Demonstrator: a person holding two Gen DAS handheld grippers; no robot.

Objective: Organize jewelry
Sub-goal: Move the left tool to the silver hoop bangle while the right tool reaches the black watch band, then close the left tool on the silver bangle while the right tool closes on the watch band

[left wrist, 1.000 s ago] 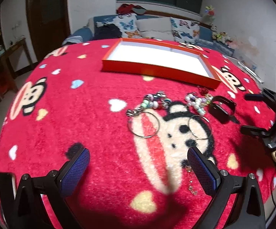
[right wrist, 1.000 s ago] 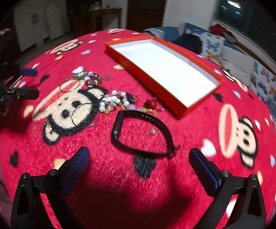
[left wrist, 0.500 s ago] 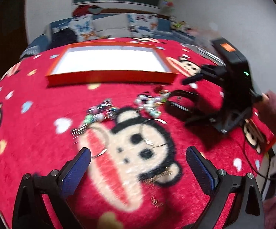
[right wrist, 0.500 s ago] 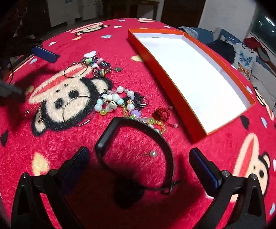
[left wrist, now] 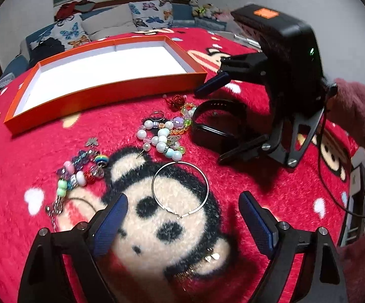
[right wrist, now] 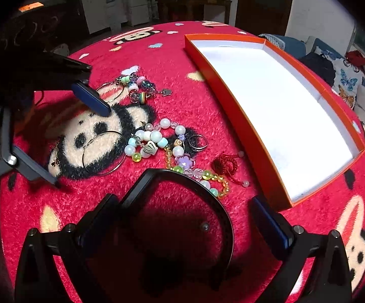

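Observation:
My left gripper (left wrist: pixel 182 217) hovers low over the red monkey cloth, jaws closing. A silver hoop earring (left wrist: pixel 180 192) lies just ahead between the blue pads (left wrist: pixel 109 224), untouched. My right gripper (right wrist: pixel 185 214) is open and straddles a black bangle (right wrist: pixel 142 189) without pressing it. In the left wrist view the right gripper (left wrist: pixel 211 126) stands over that bangle (left wrist: pixel 218 108). The pearl bead bracelet (left wrist: pixel 162 139), a colourful charm bracelet (left wrist: pixel 81 171), a ring (left wrist: pixel 158 115) and a red cord (left wrist: pixel 177 99) lie loose. The orange tray (left wrist: pixel 106 96) is white inside and holds nothing.
A second hoop (right wrist: pixel 111 93) lies by the charm bracelet (right wrist: pixel 137 88). Small gold pieces (left wrist: pixel 207 257) sit near my left fingers. A pink sleeve (left wrist: pixel 354 116) holds the right gripper, with a cable trailing. A sofa with butterfly cushions (left wrist: pixel 152 17) stands behind the table.
My left gripper swung right and down to the hoop earring, and its jaws narrowed slightly. My right gripper sank closer over the black bangle, which now sits between its fingers.

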